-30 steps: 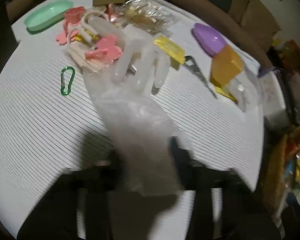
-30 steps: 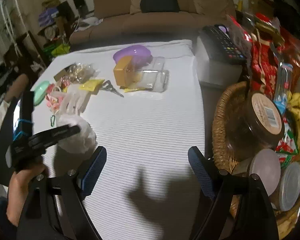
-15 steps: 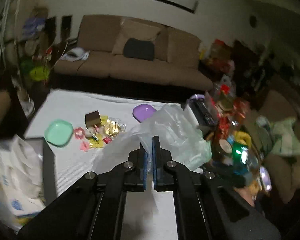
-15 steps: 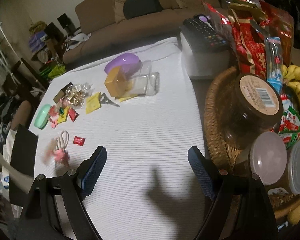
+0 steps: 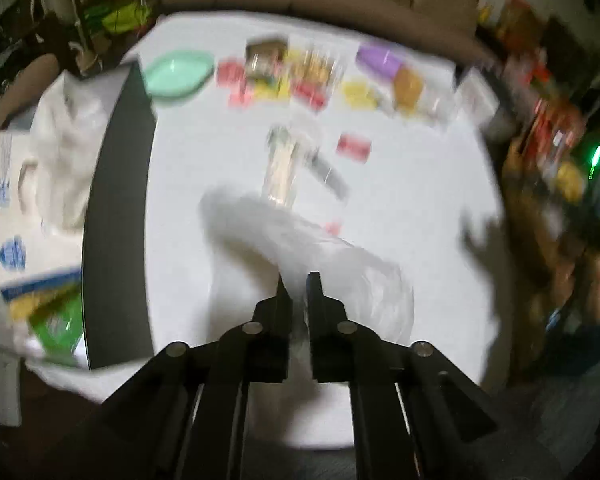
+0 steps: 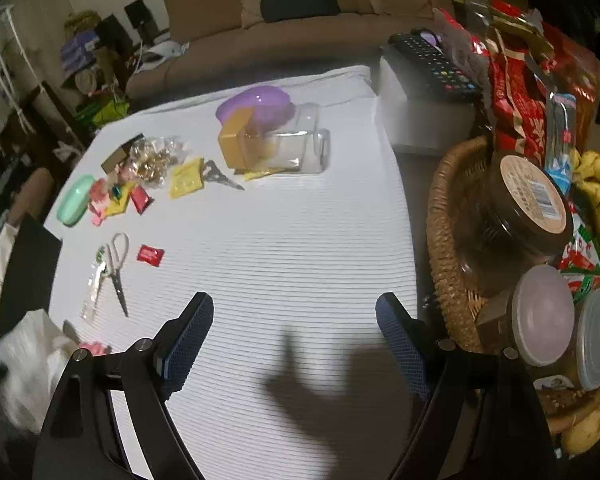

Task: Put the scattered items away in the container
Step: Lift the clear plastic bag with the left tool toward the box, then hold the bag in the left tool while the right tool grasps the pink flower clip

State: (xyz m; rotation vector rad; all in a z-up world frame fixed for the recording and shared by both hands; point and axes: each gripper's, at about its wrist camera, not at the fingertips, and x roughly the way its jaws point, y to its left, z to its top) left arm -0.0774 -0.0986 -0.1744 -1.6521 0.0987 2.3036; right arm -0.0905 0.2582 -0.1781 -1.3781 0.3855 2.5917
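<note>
- Half a second back the left claw (image 5: 296, 280) pointed at the sofa; now it looks down on the surface (image 6: 284, 240), pinching the clear glove (image 5: 340, 276), which hangs low over the near edge.
- The view is smeared; swung this fast, the thin glove could slip out or sweep the scissors (image 6: 114, 268) and red candy (image 6: 150, 255) off.
- The right claw (image 6: 294, 340) hovers spread wide, holding nothing.
- The clear box (image 6: 296, 148) lies tipped beside its yellow lid (image 6: 236, 142); little inside that I can make out.
</note>
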